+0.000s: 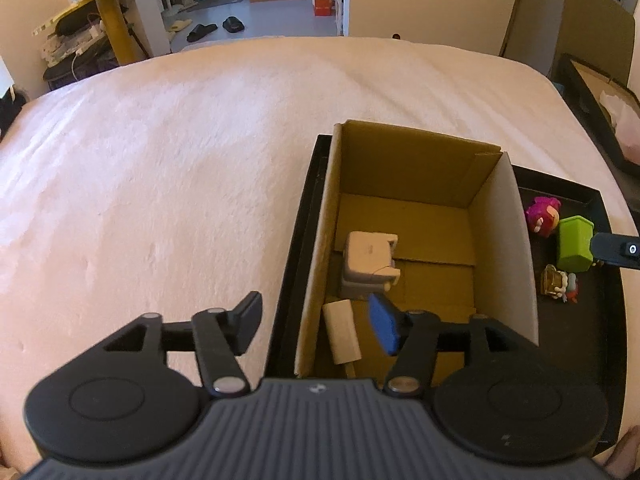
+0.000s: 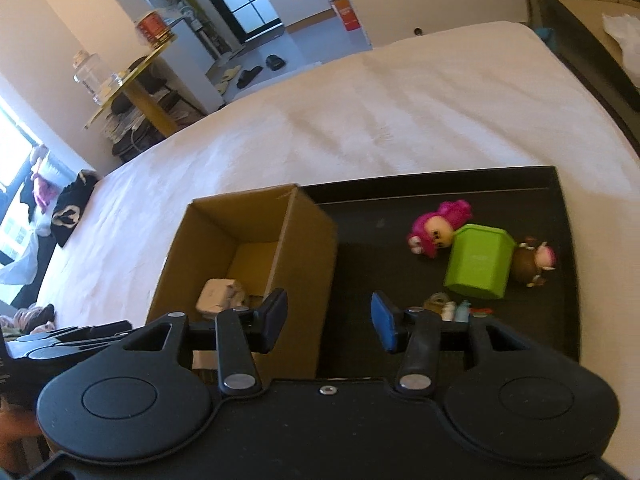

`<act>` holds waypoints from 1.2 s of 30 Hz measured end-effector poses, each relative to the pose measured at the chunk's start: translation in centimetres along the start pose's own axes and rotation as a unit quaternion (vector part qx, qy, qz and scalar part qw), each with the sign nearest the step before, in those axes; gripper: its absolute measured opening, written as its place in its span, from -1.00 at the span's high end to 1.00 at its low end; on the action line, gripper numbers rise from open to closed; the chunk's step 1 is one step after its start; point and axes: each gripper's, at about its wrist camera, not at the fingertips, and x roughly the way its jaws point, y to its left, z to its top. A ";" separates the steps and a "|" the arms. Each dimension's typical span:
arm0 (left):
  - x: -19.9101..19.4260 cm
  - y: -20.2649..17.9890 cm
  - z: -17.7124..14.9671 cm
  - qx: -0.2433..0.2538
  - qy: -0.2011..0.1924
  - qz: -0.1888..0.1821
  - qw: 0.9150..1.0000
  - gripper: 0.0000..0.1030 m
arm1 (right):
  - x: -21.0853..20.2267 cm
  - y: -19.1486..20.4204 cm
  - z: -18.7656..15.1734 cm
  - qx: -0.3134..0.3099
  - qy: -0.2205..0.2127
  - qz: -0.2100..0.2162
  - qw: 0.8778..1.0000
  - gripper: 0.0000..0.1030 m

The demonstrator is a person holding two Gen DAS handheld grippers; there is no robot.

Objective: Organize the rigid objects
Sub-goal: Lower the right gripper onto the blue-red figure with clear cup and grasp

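Observation:
An open cardboard box (image 1: 512, 240) stands in the left part of a black tray (image 1: 600, 320) on the bed. Inside it lie a white blocky object (image 1: 368, 260) and a pale cardboard tube (image 1: 342, 330). My left gripper (image 1: 316, 328) is open and empty, above the box's near left wall. On the tray to the right of the box are a pink figure (image 2: 438, 232), a green container (image 2: 478, 266), a brown figure (image 2: 534, 262) and a small cluster of toys (image 2: 448, 308). My right gripper (image 2: 330, 322) is open and empty above the tray, near the box's right wall (image 2: 308, 264).
The tray rests on a white bed cover (image 1: 180, 160). A yellow side table (image 1: 108, 4) with a glass jar stands beyond the bed at the left. A dark frame (image 1: 592, 96) lies at the bed's right side. Slippers and an orange box are on the floor behind.

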 end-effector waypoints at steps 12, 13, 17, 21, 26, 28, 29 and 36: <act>-0.2 -1.4 0.5 -0.018 0.017 0.024 0.999 -0.53 | 0.3 -5.4 1.2 0.042 0.007 -0.009 0.999 -0.45; -0.2 -1.4 0.4 -0.021 0.019 0.027 0.999 -0.56 | 0.5 -5.8 1.2 0.052 0.010 -0.008 0.999 -0.46; -0.2 -1.7 0.3 -0.025 0.027 0.040 0.999 -0.61 | 2.0 -7.5 0.9 0.084 0.034 -0.010 0.996 -0.48; 0.2 -2.2 0.3 -0.017 0.033 0.057 0.998 -0.63 | 3.4 -8.7 0.3 0.110 0.055 -0.020 0.992 -0.48; 0.6 -2.2 0.5 -0.016 0.036 0.071 0.997 -0.63 | 4.9 -8.7 -0.1 0.117 0.069 -0.034 0.990 -0.48; 0.9 -2.1 0.6 -0.019 0.037 0.074 0.996 -0.63 | 5.3 -8.2 -0.1 0.112 0.066 -0.038 0.991 -0.50; 1.0 -2.0 0.7 -0.020 0.038 0.075 0.996 -0.63 | 5.5 -8.0 0.0 0.108 0.064 -0.042 0.991 -0.52; 1.8 -1.6 0.8 -0.022 0.045 0.076 0.996 -0.63 | 7.0 -6.5 -0.4 0.076 0.060 -0.096 0.991 -0.56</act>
